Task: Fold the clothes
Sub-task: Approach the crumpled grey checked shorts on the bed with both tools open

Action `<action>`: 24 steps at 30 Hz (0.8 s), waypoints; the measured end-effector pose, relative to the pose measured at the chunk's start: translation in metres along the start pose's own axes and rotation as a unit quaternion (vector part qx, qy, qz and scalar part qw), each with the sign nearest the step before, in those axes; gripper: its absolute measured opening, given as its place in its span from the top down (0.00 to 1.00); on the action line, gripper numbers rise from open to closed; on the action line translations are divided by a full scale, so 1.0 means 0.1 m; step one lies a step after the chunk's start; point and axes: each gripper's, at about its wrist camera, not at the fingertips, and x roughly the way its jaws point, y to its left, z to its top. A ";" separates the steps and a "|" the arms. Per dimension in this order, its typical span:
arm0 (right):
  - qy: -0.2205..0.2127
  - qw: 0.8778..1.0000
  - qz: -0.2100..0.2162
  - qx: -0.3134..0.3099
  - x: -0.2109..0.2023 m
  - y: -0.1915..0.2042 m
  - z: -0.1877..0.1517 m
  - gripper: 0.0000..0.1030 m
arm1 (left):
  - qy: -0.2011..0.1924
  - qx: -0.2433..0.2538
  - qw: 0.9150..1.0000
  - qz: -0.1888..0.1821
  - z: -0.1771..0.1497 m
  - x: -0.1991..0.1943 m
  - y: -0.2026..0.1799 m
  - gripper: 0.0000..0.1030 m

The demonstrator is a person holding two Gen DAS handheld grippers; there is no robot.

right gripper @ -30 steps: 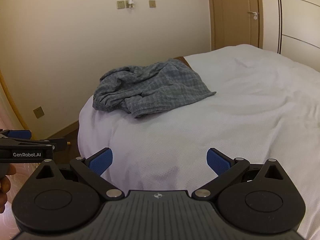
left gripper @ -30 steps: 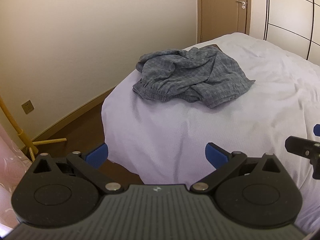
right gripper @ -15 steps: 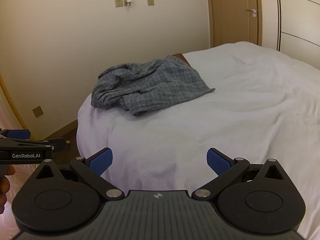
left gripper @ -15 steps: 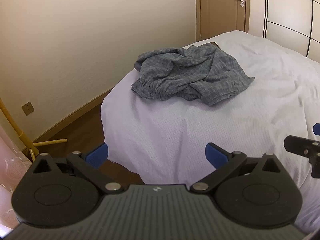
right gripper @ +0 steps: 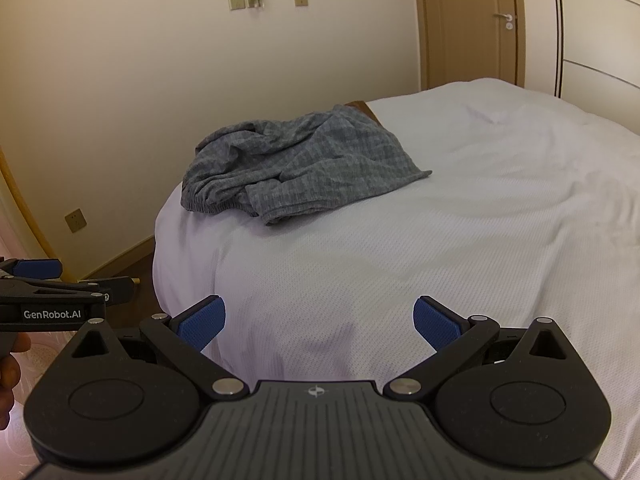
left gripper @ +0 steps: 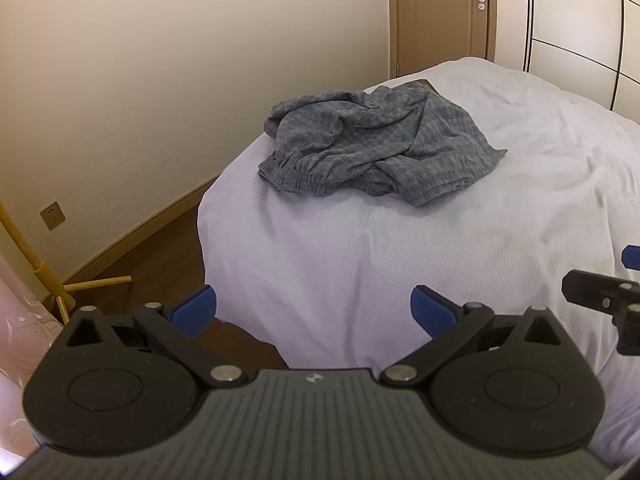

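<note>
Grey checked fabric, a crumpled garment (left gripper: 376, 144), lies in a loose heap on the white bed (left gripper: 460, 248) near its far left corner, close to the edge that runs along the cream wall (left gripper: 120, 80); an elastic, gathered hem faces the near side, but what kind of garment it is cannot be told. Between the heap and the near edge of the bed the cover is bare and only lightly wrinkled, and wide bare cover stretches to the right. The left gripper (left gripper: 314, 306) hangs off the near left corner of the bed, over brown floor (left gripper: 160, 256), its blue-padded fingers spread wide and holding nothing. The right gripper (right gripper: 319, 318) hovers over the near edge, its fingers likewise wide apart and empty, well away from the garment. Only the left view shows a yellow wooden stand (left gripper: 44, 276) by the wall and pale pink fabric at the lower left, both cut off by the frame. Only the right view shows part of a hand (right gripper: 10, 364) gripping the left tool, mostly out of frame. A brown door (right gripper: 472, 24) stands beyond the bed; something brown peeks out behind the garment, too hidden to identify.
</note>
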 end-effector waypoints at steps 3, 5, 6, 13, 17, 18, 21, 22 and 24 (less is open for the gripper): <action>0.001 1.000 0.000 0.000 0.01 0.00 -0.01 0.00 | 0.000 0.001 1.000 0.000 -0.02 0.00 -0.01 0.01; 0.002 1.000 0.000 0.000 0.02 0.00 -0.01 0.00 | -0.001 0.001 1.000 0.001 -0.02 0.00 -0.02 0.01; 0.002 1.000 0.000 0.000 0.02 -0.01 -0.02 0.00 | 0.000 0.001 1.000 0.001 -0.02 0.00 -0.02 0.01; 0.005 1.000 0.000 0.000 0.04 0.00 -0.03 0.00 | 0.002 0.002 1.000 0.000 -0.02 0.01 -0.02 0.01; 0.006 1.000 0.000 -0.001 0.05 0.00 -0.03 0.00 | 0.001 0.004 1.000 -0.001 -0.01 0.02 -0.02 0.01; 0.006 1.000 0.000 -0.001 0.05 0.00 -0.02 0.00 | 0.000 0.004 1.000 -0.002 -0.01 0.02 -0.02 0.01; 0.007 1.000 0.000 -0.001 0.05 0.00 -0.02 0.00 | -0.001 0.005 1.000 -0.003 -0.01 0.01 -0.03 0.01; 0.007 1.000 0.000 -0.001 0.05 0.00 -0.02 0.00 | -0.001 0.006 1.000 -0.003 -0.01 0.02 -0.03 0.01; 0.008 1.000 -0.001 -0.001 0.05 -0.01 -0.02 0.00 | 0.000 0.008 1.000 -0.004 -0.01 0.02 -0.04 0.01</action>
